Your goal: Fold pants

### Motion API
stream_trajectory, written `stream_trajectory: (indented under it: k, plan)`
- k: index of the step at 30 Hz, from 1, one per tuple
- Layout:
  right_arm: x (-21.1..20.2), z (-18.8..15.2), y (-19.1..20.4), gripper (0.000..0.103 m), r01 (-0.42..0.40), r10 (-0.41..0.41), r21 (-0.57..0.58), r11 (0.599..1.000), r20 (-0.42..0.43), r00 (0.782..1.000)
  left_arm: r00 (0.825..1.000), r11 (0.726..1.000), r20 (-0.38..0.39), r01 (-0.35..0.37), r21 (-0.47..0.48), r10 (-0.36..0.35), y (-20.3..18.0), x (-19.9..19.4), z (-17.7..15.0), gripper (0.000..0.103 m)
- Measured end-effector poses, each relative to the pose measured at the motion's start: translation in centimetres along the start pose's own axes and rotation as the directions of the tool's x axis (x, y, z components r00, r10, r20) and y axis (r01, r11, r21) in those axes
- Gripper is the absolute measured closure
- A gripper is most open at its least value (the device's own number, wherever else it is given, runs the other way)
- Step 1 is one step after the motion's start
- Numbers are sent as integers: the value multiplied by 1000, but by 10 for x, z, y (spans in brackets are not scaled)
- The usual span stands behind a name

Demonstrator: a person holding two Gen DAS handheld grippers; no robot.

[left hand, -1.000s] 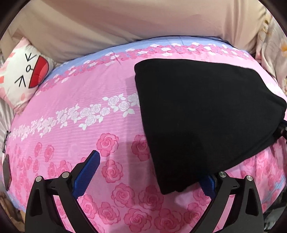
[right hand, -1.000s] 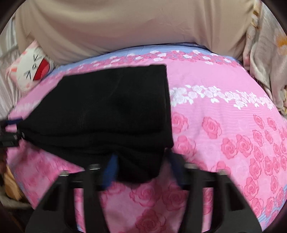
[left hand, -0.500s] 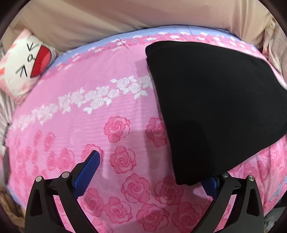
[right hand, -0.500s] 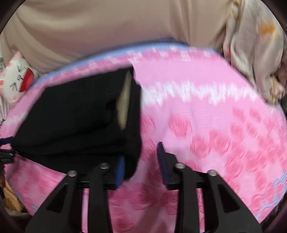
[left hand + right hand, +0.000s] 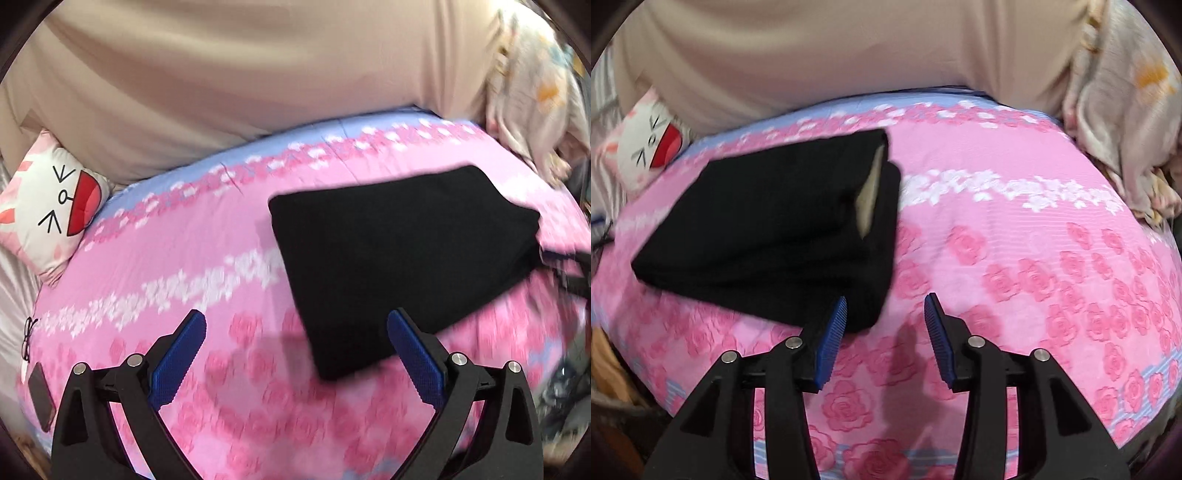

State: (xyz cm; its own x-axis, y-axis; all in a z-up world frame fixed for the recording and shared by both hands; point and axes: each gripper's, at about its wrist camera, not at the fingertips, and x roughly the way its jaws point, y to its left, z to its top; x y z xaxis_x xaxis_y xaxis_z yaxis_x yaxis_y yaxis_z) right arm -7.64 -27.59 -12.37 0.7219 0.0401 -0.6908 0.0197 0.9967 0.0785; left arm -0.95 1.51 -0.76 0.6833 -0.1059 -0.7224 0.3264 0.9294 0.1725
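While the black pants [image 5: 399,258] lie folded into a thick rectangle on the pink bed cover [image 5: 184,258] with the rose pattern, both grippers stand apart from them with nothing between their blue pads. The left gripper [image 5: 295,332] is spread very wide; its right finger [image 5: 413,358] is just beside the near corner of the pants, and I cannot tell for sure if it touches the cloth, while its left finger [image 5: 181,354] is over bare bed cover. The right gripper [image 5: 884,325] is open about half as wide, and it holds nothing; its left finger [image 5: 831,339] is right at the near corner of the pants [image 5: 775,236], the right finger [image 5: 938,339] is over the roses of the bed cover [image 5: 1034,277]. In the right wrist view the pants lie on the left half of the bed, nearer to the front edge than to the far edge, and a pale strip of lining [image 5: 870,195] shows between the folded layers on their right side. In the left wrist view the same pants are on the right part of the bed, and the other gripper [image 5: 576,273] shows dark and blurred at the right border, just beside the far corner of the pants. A white cushion [image 5: 48,206] with a drawn face and a red mouth lies at the far left corner of the bed. A crumpled pale blanket [image 5: 1123,122] with flowers lies at the far right corner. A beige wall [image 5: 831,48] closes the scene behind the bed. A dark phone [image 5: 41,398] and glasses [image 5: 27,338] lie by the left edge.
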Motion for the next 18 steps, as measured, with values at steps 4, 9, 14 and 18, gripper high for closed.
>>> stream_trajectory:
  k: [4,9,14,18]
  plan:
    - [11,4,8,61,33,-33,3,999,46,998,997,997,-39,-70,-16,69,-11,49,28,5]
    - [31,24,11,60,60,-60,11,998,33,998,990,992,-101,-110,-68,102,-20,93,36,5]
    - [28,9,-56,50,80,-87,274,958,15,996,972,976,-95,-218,-5,216,-27,108,25,5]
    - [22,12,-40,50,141,-145,188,972,8,989,977,981,-118,-184,-64,176,-16,113,19,5]
